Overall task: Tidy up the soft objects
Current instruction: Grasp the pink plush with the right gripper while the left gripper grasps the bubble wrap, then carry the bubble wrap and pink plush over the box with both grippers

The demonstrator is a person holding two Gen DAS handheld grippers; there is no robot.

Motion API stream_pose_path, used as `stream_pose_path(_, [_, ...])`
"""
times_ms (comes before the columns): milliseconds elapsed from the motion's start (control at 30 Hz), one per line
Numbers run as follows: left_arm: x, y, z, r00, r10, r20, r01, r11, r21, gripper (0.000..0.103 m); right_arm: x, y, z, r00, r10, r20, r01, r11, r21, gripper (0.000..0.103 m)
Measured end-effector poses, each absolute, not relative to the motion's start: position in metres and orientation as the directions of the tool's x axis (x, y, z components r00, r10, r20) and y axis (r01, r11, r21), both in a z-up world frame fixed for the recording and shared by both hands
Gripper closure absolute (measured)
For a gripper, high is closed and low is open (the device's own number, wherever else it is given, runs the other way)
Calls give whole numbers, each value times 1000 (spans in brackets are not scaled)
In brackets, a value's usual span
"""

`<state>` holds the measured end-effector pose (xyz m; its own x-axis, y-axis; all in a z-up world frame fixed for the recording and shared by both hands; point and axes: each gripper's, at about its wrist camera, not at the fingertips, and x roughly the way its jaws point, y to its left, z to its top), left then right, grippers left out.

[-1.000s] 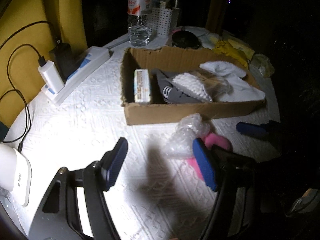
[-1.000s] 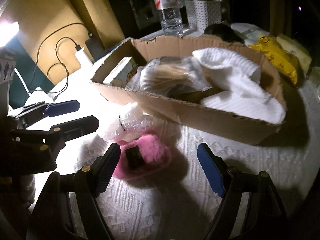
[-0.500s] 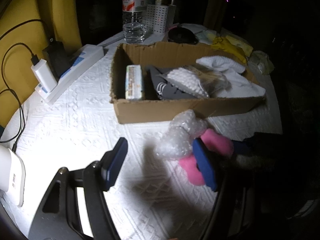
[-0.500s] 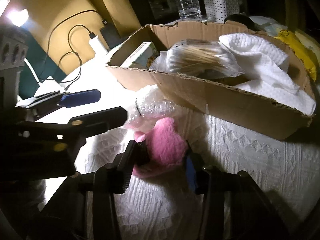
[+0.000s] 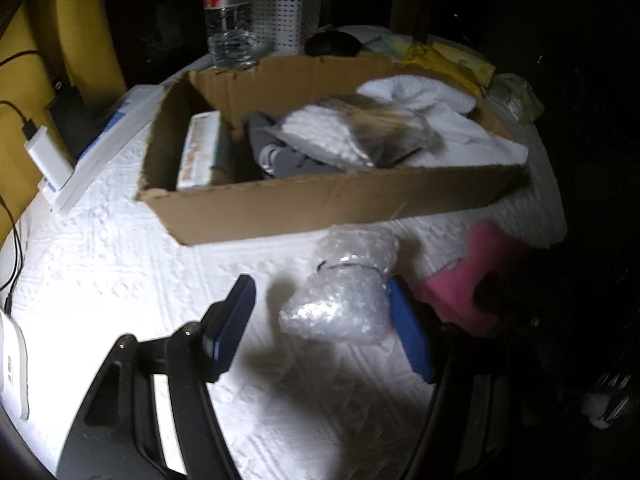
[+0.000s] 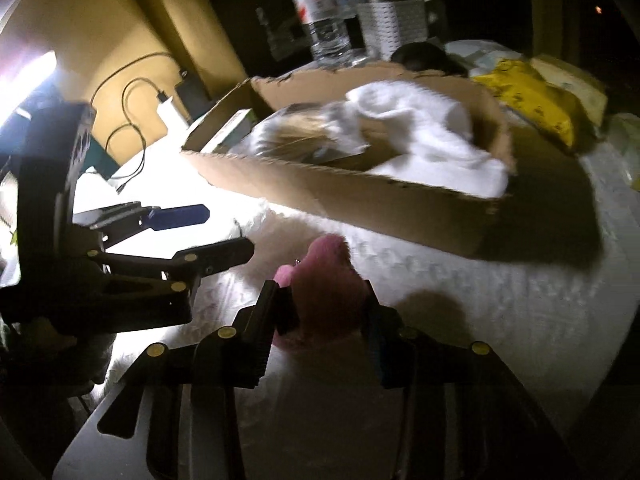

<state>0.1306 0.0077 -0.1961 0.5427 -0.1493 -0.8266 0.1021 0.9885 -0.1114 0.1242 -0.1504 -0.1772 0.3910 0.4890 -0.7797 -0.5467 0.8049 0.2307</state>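
My right gripper (image 6: pixel 320 316) is shut on a pink fluffy item (image 6: pixel 324 280) and holds it just above the white bedspread, in front of the cardboard box (image 6: pixel 360 208). The pink item also shows in the left wrist view (image 5: pixel 472 272), at the right. My left gripper (image 5: pixel 320 320) is open, with a wad of bubble wrap (image 5: pixel 344 292) lying between its fingers near the right one. The box (image 5: pixel 320 204) holds a white towel (image 5: pixel 440 108), a plastic bag, a grey item and a small carton.
A water bottle (image 5: pixel 230 8) and a white perforated holder (image 5: pixel 280 16) stand behind the box. A power strip with a charger (image 5: pixel 52 160) lies at the left. Yellow packets (image 6: pixel 532 96) lie at the back right. The left gripper shows in the right wrist view (image 6: pixel 180 232).
My right gripper has closed on the pink item and lifted it a little. My left gripper has moved forward toward the bubble wrap and the box.
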Motion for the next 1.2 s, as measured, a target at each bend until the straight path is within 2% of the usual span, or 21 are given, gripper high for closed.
stream_pose_path(133, [129,0,-198,545,-171,-821,130,984,-119,37,126,-170,-174,412,489,-769,-519,819,243,62])
stream_pose_path(167, [128,-1,-198,548,-186,-815,140,982,-130,47,126,-174,-174,415,490,-766,-514,821,247,62])
stream_pose_path(200, [128,-3,-198,548,-194,-814,148,980,-134,51,126,-178,-172,419,492,-763,-510,823,250,62])
stream_pose_path(367, [125,-5,-197,557,-194,-808,146,980,-134,60,124,-190,-165,438,501,-747,-503,825,258,62])
stream_pose_path(733, [105,-2,-175,597,-207,-775,131,978,-160,62,124,-209,-146,476,522,-707,-498,823,272,62])
stream_pose_path(1200, [91,-3,-123,691,-177,-701,130,984,-121,62,131,-215,-116,511,554,-657,-524,807,273,62])
